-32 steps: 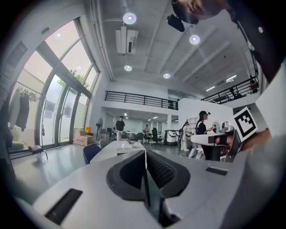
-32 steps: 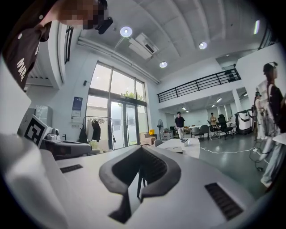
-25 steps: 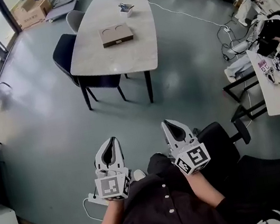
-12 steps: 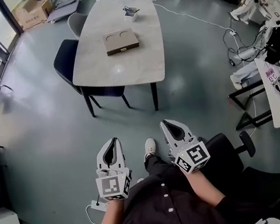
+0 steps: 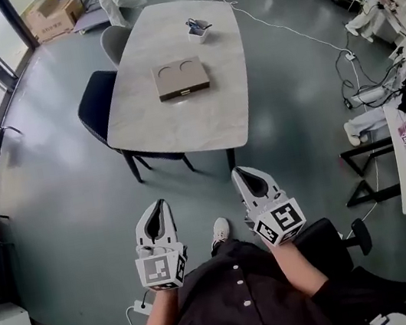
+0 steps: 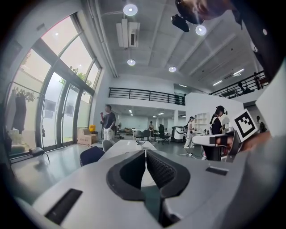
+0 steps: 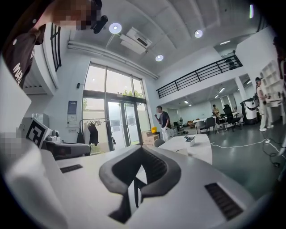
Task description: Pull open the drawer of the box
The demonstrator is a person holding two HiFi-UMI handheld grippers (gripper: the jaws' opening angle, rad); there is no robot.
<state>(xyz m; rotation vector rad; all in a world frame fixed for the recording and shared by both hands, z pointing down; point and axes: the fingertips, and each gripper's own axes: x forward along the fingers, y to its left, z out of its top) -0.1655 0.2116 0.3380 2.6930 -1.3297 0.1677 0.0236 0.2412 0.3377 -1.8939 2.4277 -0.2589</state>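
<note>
Head view, looking steeply down: a pale table [image 5: 180, 123] with rounded corners stands ahead on open grey floor [image 5: 61, 198]. The box [image 5: 181, 78], flat and brown with two round recesses in its top, lies near the middle of the worktop, well in from every edge. One long side faces the table's near edge. A small white tub [image 5: 197, 29] sits toward the far right corner. A dark chair [image 5: 100, 106] is tucked against the left edge, and a grey chair [image 5: 115, 39] stands by the far left corner. The right edge and near edge have bare floor beside them. The left gripper [image 5: 161, 206] and right gripper [image 5: 244, 177] are held side by side, close to the person's body. Both point toward the table but are well short of its near edge, far from the box. In each gripper view the jaws are pressed together with nothing between them.
</note>
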